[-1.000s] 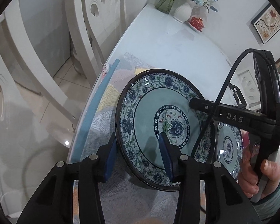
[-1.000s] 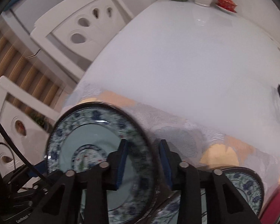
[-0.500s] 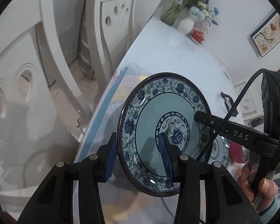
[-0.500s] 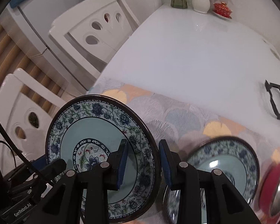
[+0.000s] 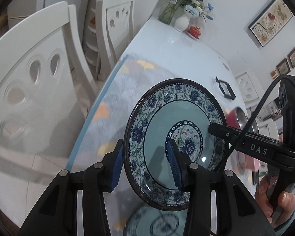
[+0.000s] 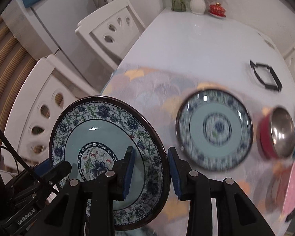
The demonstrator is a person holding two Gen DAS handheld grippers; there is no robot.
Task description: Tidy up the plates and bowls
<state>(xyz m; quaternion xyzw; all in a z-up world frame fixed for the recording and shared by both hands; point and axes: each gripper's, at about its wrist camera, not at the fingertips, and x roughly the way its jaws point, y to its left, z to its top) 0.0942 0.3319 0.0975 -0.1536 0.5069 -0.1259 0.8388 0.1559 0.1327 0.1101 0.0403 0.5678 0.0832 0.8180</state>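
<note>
Left wrist view: two white chairs point(image 5: 39, 82) stand along the table's edge. The left gripper point(image 5: 145, 167) is clamped on the near rim of a blue floral plate point(image 5: 177, 137), held up on edge above the patterned placemat point(image 5: 116, 102). From the right, the right gripper point(image 5: 216, 129) grips the opposite rim, a hand point(image 5: 275, 198) on its handle. A flower vase point(image 5: 182, 22) stands at the far end of the white table point(image 5: 177, 51).

In the right wrist view, the held plate sits left, pinched between the blue pads point(image 6: 128, 169). A second floral plate point(image 6: 214, 129) lies flat on the placemat, blurred. Right of it rest a red steel-lined bowl point(image 6: 277, 133) and a pink bowl point(image 6: 293, 184).
</note>
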